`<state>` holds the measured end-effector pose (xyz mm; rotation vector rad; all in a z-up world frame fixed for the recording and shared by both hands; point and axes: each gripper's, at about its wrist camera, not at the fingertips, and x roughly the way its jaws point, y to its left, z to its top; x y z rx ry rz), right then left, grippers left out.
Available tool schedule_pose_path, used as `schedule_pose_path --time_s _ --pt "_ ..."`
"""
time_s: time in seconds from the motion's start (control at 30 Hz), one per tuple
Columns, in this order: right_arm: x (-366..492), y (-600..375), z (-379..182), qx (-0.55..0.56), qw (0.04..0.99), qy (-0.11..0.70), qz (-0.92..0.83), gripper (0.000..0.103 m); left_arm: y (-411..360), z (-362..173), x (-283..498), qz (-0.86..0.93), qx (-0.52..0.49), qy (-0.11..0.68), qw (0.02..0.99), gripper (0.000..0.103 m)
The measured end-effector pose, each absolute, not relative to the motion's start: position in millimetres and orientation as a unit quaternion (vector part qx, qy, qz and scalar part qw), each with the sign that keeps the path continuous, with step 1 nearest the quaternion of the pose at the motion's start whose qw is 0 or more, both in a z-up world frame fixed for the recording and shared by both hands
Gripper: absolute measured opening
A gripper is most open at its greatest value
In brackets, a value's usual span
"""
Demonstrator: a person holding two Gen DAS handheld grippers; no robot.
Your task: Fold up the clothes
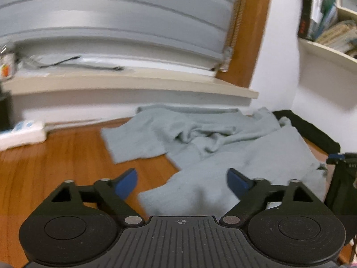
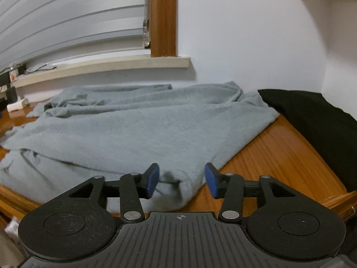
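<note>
A pale grey-blue garment (image 1: 223, 147) lies rumpled on the wooden table (image 1: 67, 156), with one flap spread toward the left. My left gripper (image 1: 181, 183) stands open wide just above the garment's near edge, and its blue pads (image 1: 127, 183) touch nothing. In the right wrist view the same garment (image 2: 145, 129) covers most of the table (image 2: 279, 156). A folded near corner of it lies between the pads of my right gripper (image 2: 181, 179). That gripper is open, with gaps on both sides of the cloth.
A black cloth (image 2: 316, 120) lies at the table's right side against the wall. A white power strip (image 1: 22, 134) sits at the back left under the window sill (image 1: 133, 84). Shelves with books (image 1: 330, 22) hang at the right.
</note>
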<state>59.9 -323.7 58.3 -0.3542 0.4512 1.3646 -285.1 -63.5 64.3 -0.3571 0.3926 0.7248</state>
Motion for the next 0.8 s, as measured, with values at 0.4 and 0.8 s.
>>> schedule_pose_path --time_s 0.4,0.8 --pt "-9.5 -308.5 80.3 -0.199 0.713 0.151 0.656 0.072 -86.8 71.5 -161.3 0.252 -0.108 0.228 0.934 0.103" --pt "-12.3 -311.9 79.0 -0.221 0.721 0.136 0.642 0.073 -117.3 44.4 -75.7 0.165 -0.081 0.277 0.943 0.103"
